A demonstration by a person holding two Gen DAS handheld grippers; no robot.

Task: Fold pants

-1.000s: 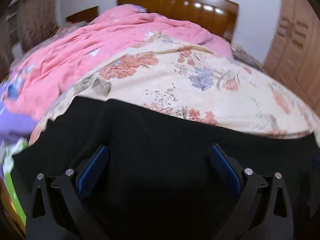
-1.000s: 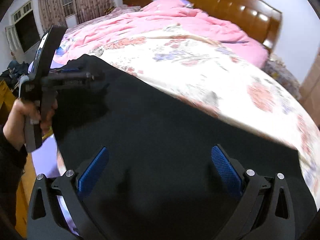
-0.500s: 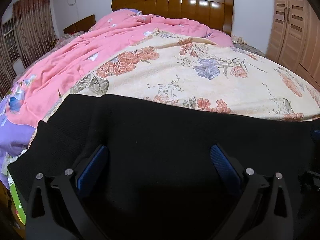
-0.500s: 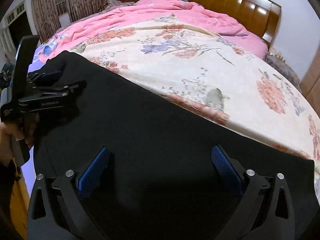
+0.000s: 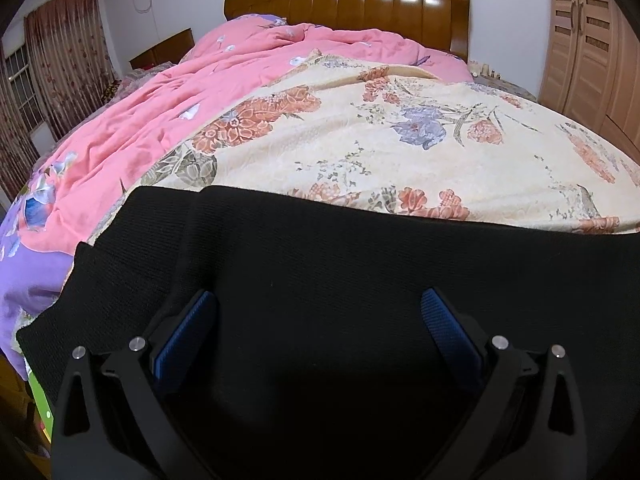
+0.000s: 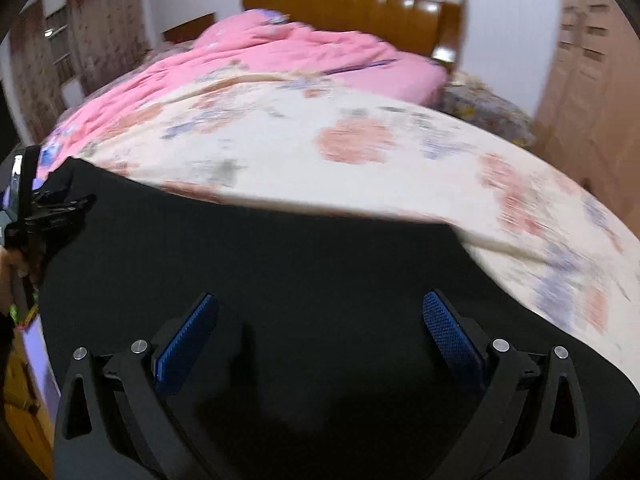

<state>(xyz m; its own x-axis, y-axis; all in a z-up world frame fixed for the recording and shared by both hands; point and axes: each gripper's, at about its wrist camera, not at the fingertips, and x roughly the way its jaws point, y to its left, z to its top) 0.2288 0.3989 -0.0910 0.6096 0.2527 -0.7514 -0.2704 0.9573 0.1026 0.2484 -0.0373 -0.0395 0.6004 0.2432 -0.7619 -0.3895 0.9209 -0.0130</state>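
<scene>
Black knit pants [image 5: 340, 264] lie spread flat along the near edge of the bed, over a cream floral quilt [image 5: 400, 140]. My left gripper [image 5: 318, 312] is open above the left part of the pants, its blue pads [image 5: 186, 332] wide apart, holding nothing. My right gripper [image 6: 320, 314] is open above the right part of the pants [image 6: 300, 260], also empty. In the right wrist view the left gripper [image 6: 48, 208] shows at the far left edge over the pants' left end. The right wrist view is blurred.
A pink duvet [image 5: 180, 92] is bunched on the left and far side of the bed. A wooden headboard [image 5: 360, 0] stands at the back. A wardrobe [image 5: 588, 40] is at the right. Curtains [image 5: 60, 68] hang at the left.
Both grippers stayed open over the pants. The left camera rose and steadied. The right gripper swung to the right, so the left gripper slid to the frame's left edge.
</scene>
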